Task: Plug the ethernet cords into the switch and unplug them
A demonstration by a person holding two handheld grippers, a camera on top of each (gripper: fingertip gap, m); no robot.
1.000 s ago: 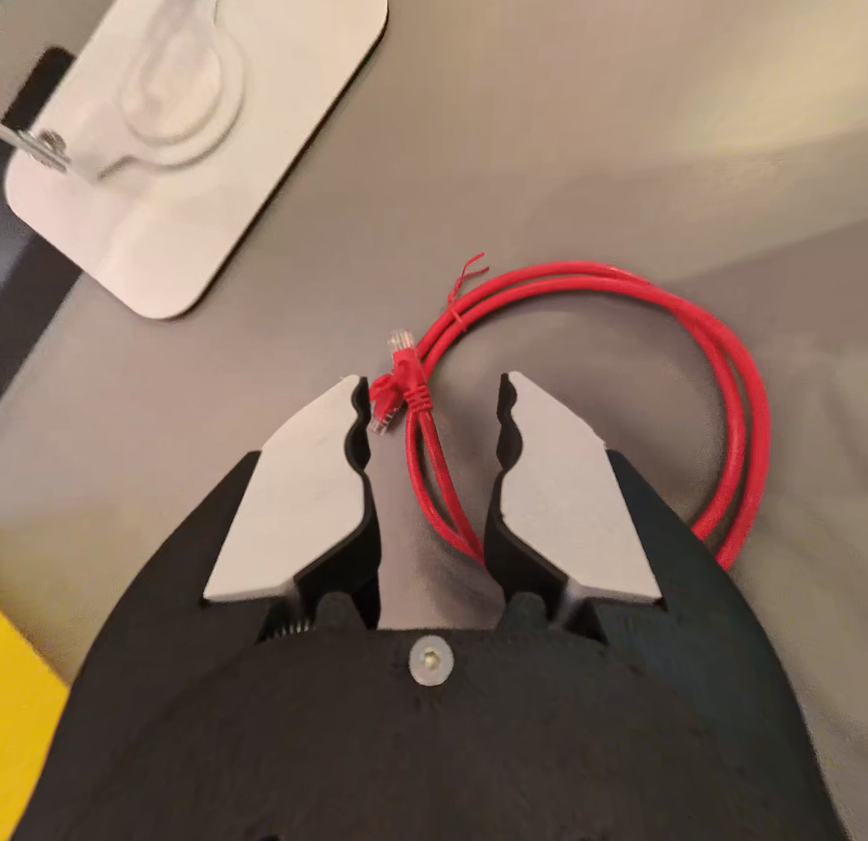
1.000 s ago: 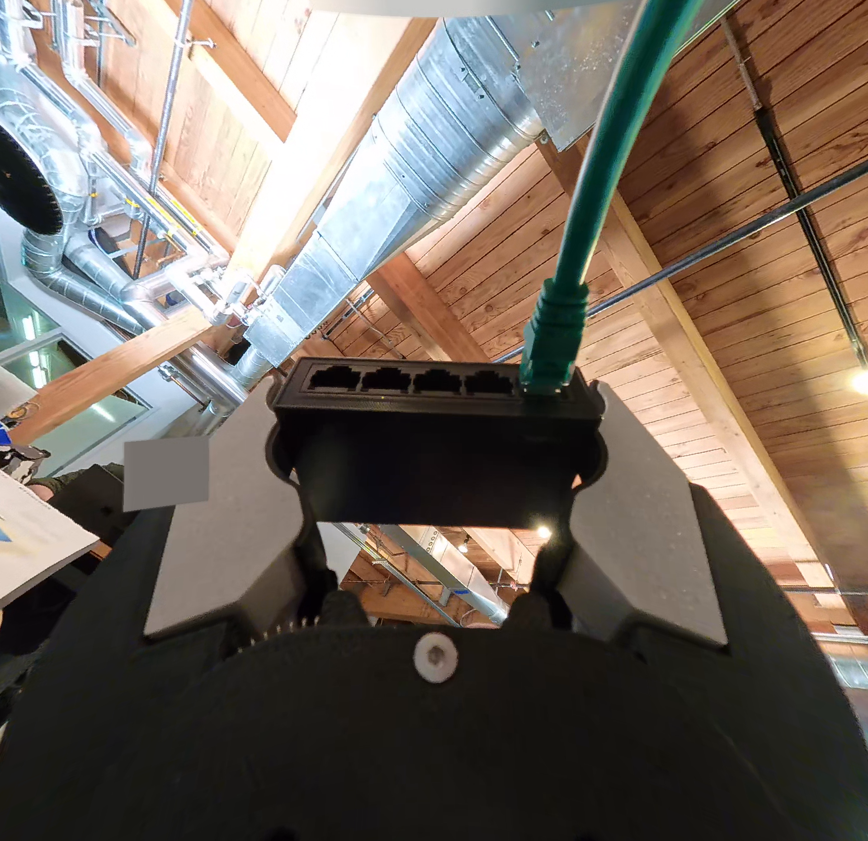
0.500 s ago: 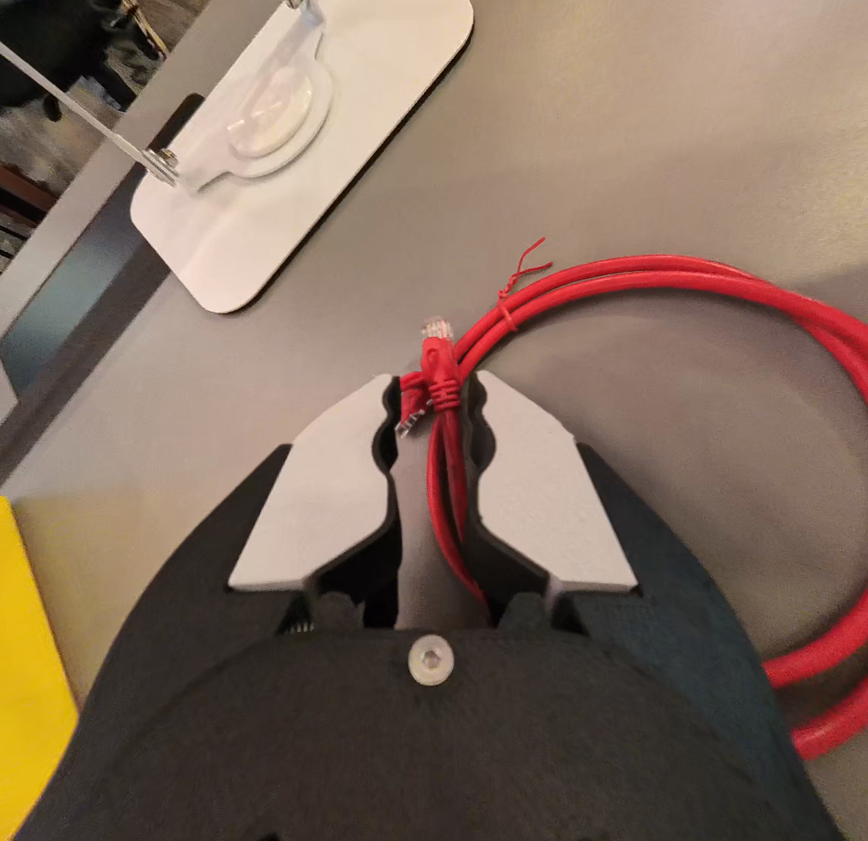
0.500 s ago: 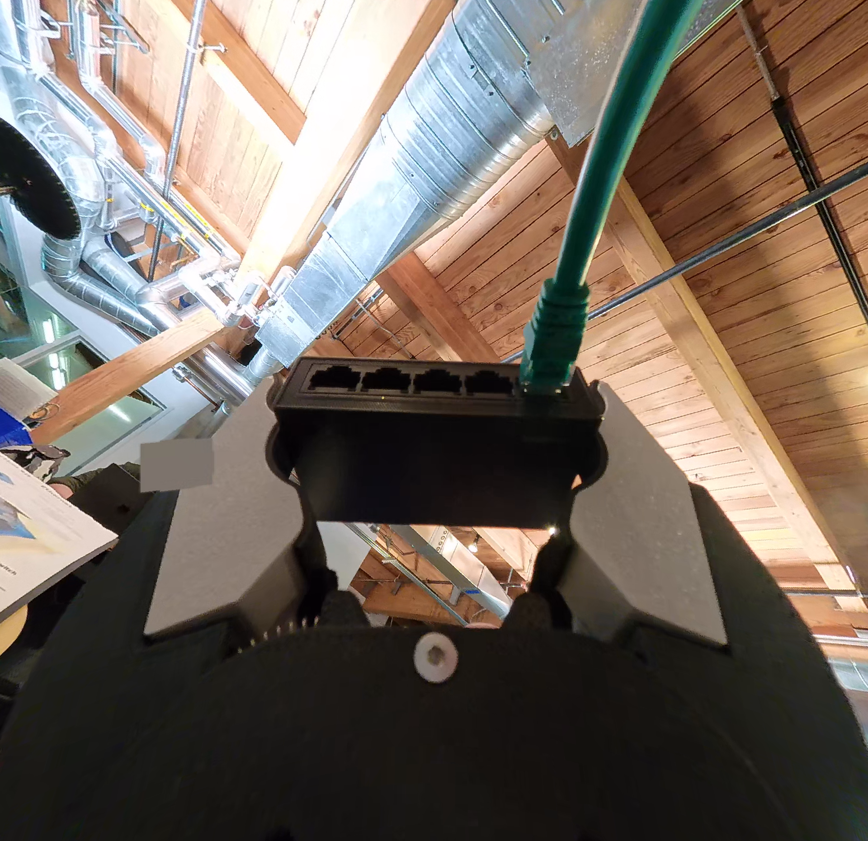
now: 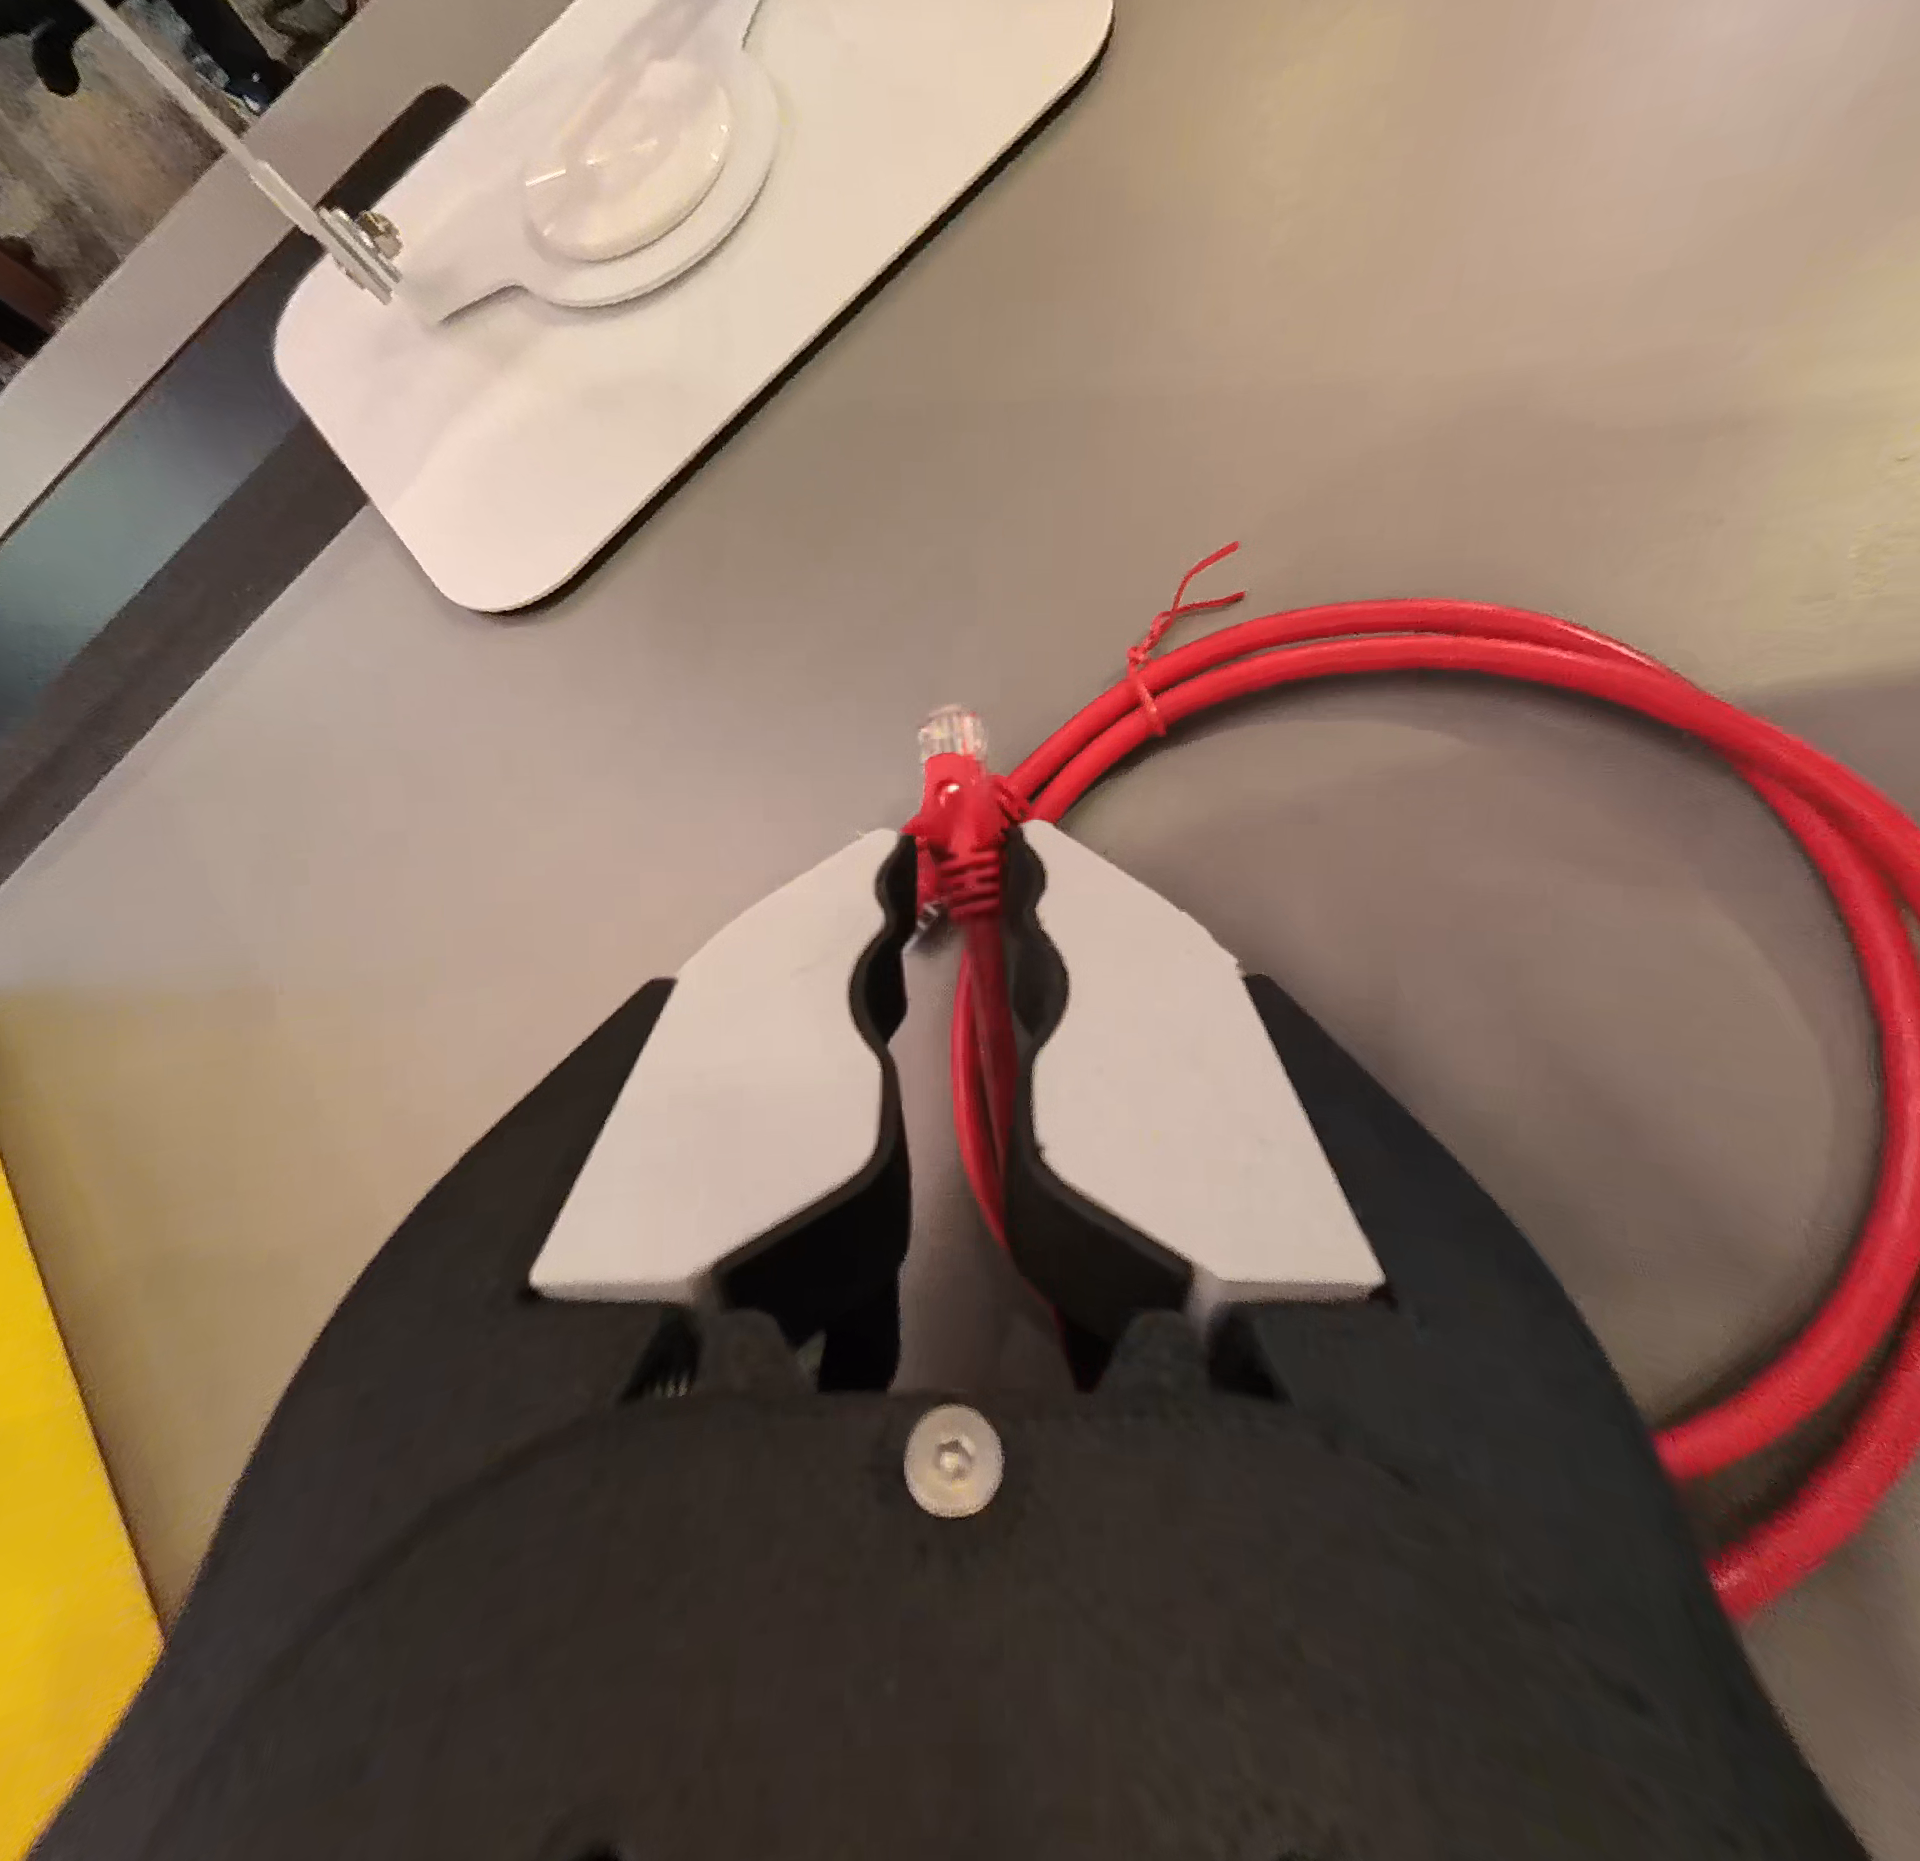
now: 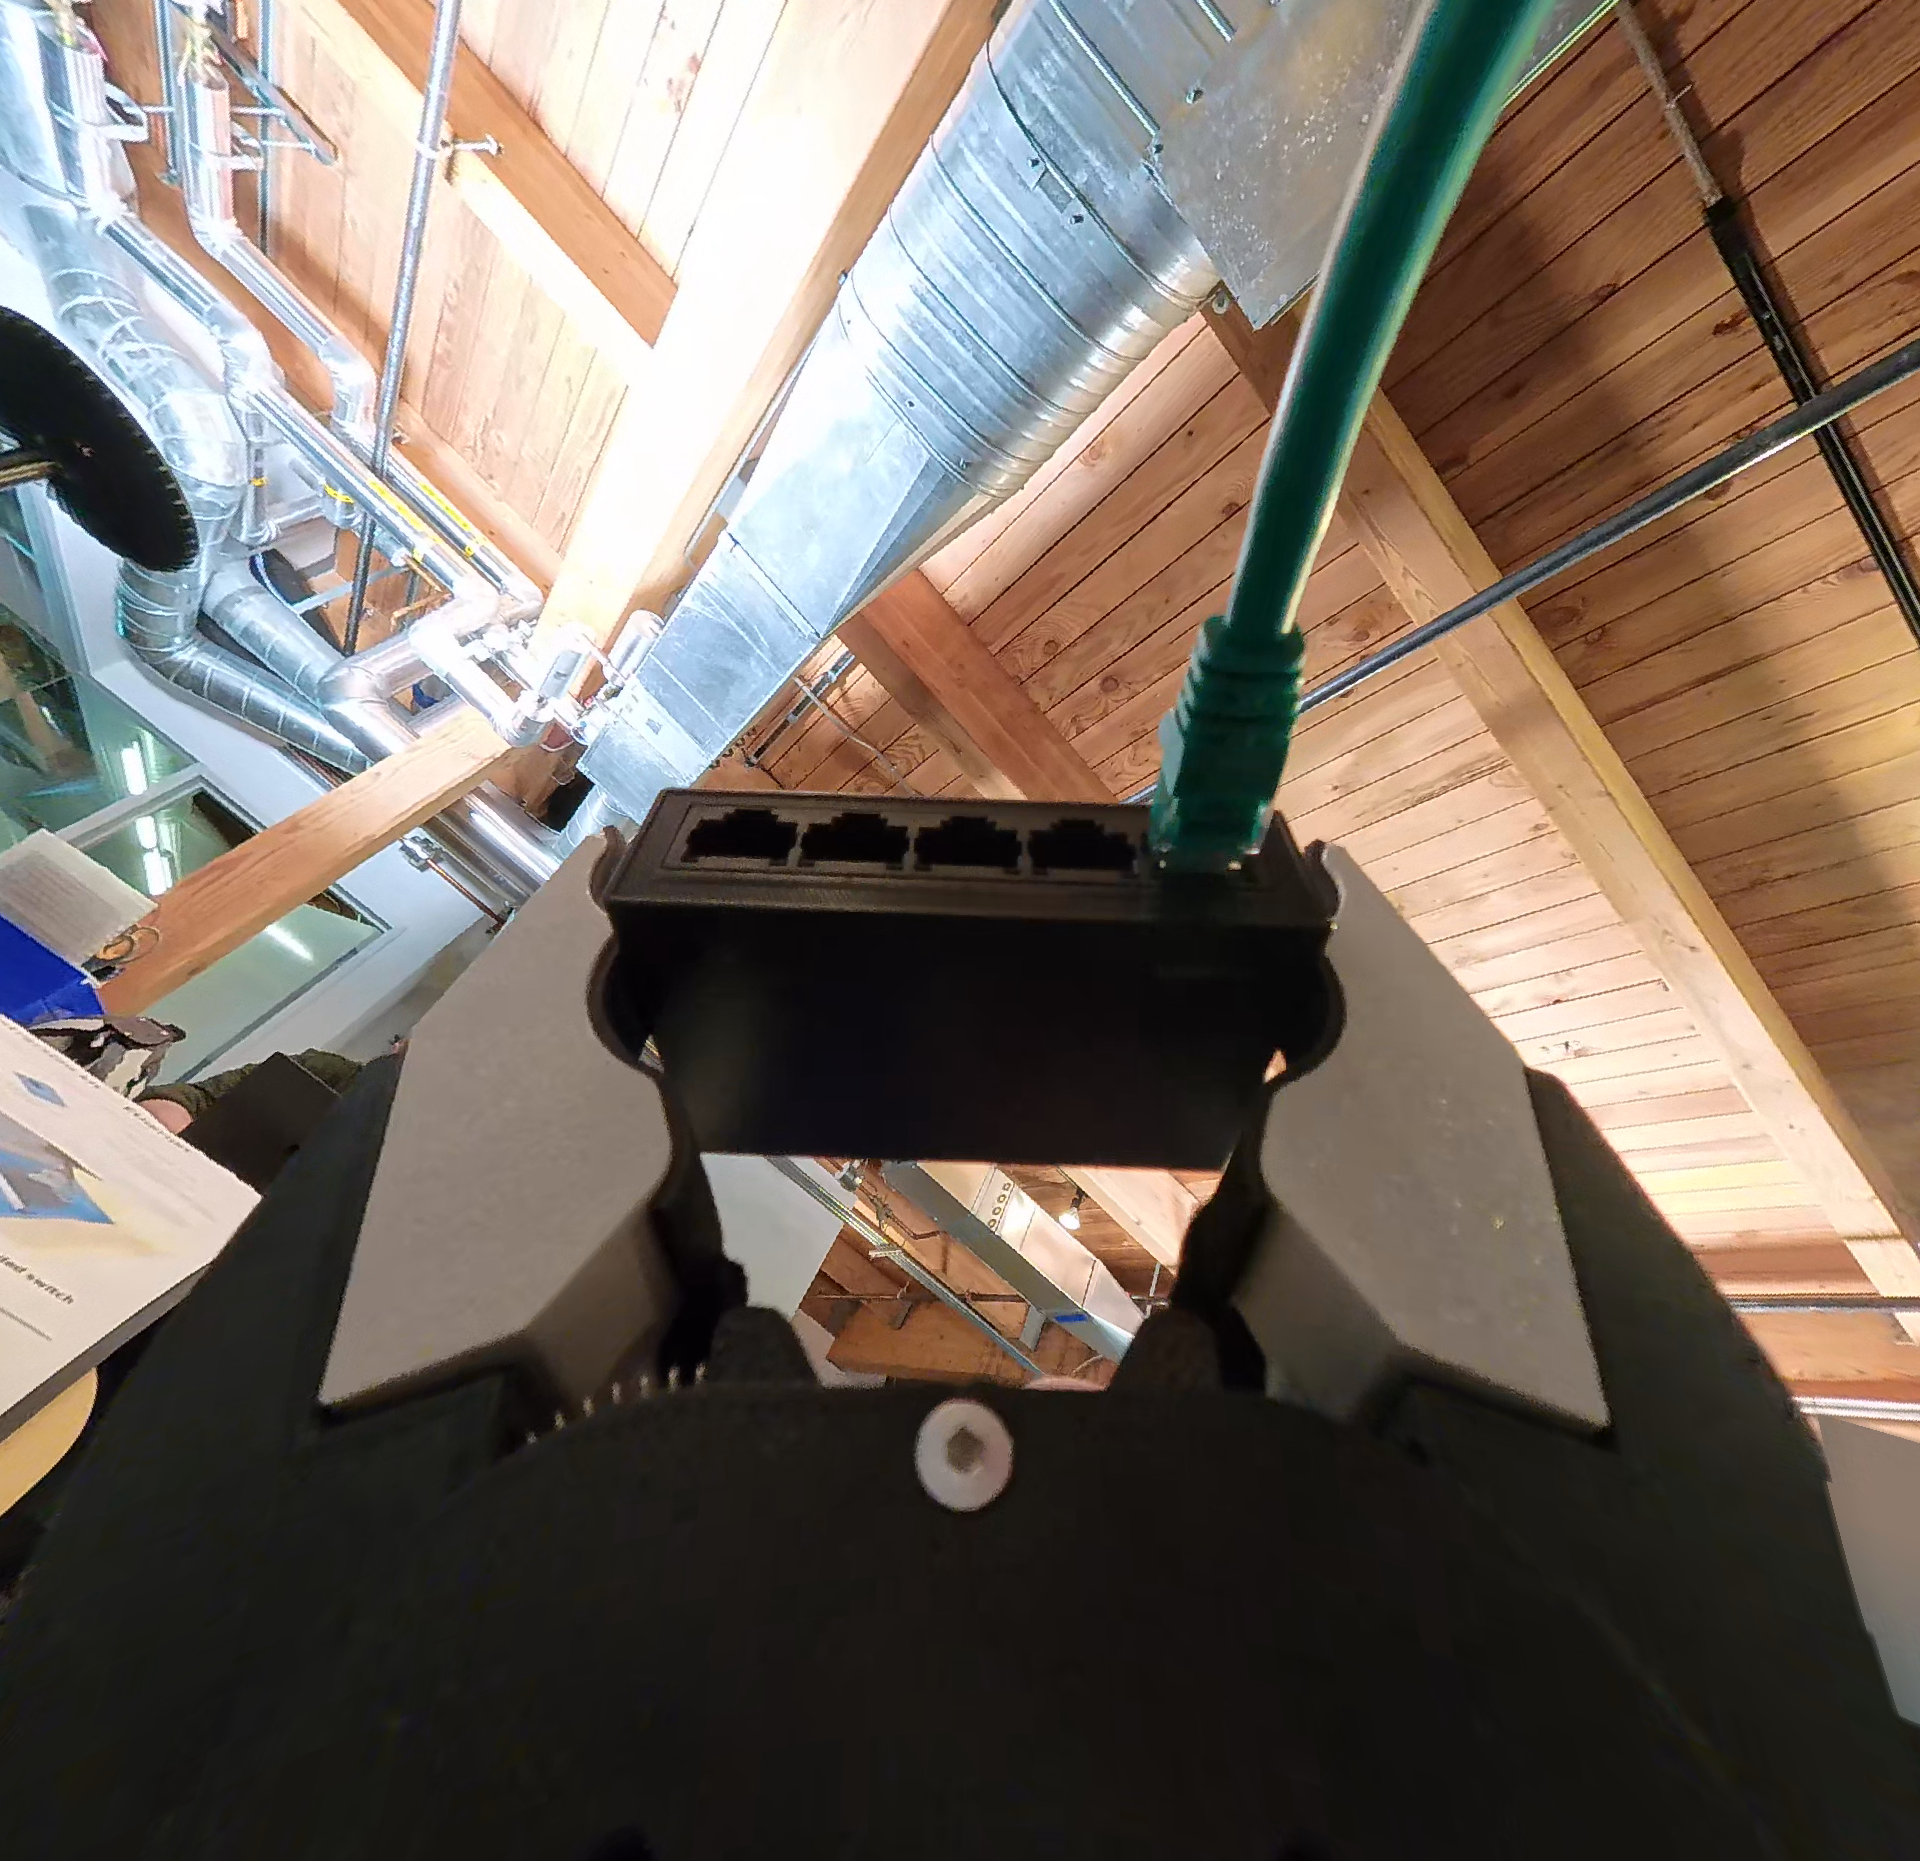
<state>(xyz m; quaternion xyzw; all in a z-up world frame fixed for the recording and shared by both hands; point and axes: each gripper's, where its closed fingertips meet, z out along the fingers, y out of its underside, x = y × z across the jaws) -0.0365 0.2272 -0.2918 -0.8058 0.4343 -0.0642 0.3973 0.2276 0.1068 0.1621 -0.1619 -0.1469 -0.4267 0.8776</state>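
1. Left gripper (image 5: 961,876): jaws drawn narrow, pinching the boot of the red cord (image 5: 1558,710) just behind its clear plug (image 5: 951,736). The plug tip sticks out past the fingertips and points away from the gripper, over the grey table (image 5: 1351,305).
2. Red cord, from the left gripper outward: two strands run back between the fingers; the rest lies coiled on the table to the right of the gripper, bound by a thin red tie (image 5: 1148,694). A second plug end seems caught beside the first, partly hidden.
3. White base plate (image 5: 582,440): beyond the left gripper, up and to the left, well apart. A yellow edge (image 5: 52,1499) sits low at the left.
4. Right gripper (image 6: 961,990): jaws spread wide and clamped on the two ends of the black switch (image 6: 935,1032), ports facing upward toward a wooden ceiling (image 6: 1662,668).
5. Switch: a green cord (image 6: 1340,440) occupies the port nearest the right finger; the other four ports show empty.
6. Risks, as judged:
   - The tied coil may lift with the plug, and its weight could twist the plug in the pinch.
   - The grip takes in more than one strand, so the plug may sit crooked and miss a port.
   - The trapped second end could foul the switch face.
   - Insertion force might slide the switch between the fingers or strain the green cord.
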